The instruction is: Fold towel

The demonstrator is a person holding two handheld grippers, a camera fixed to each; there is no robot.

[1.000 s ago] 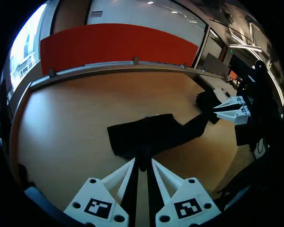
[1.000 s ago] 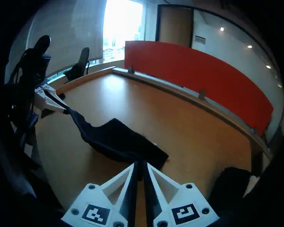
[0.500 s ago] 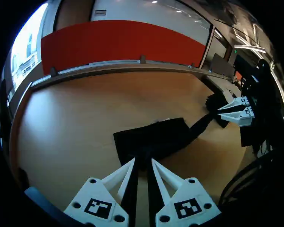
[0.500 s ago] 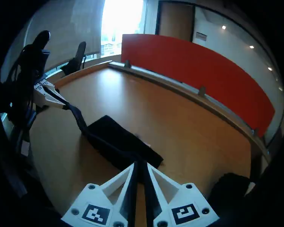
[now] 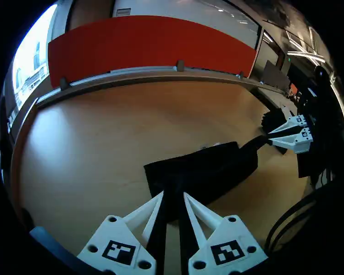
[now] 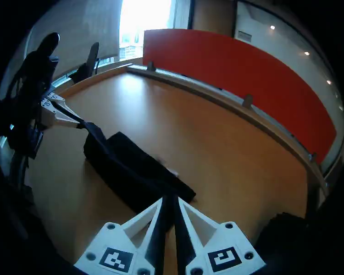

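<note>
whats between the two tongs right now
Just the black towel, running from the left tongs to the right tongs over the wooden table; left gripper view.

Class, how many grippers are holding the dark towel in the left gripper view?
2. The left gripper, at the bottom centre, pinches the near edge of the towel. The right gripper, at the far right, pinches its far end.

Window point(image 6: 144, 20) blown out; desk point(image 6: 208, 137) sheen; edges dim, fisheye-warped; focus sharp.
</note>
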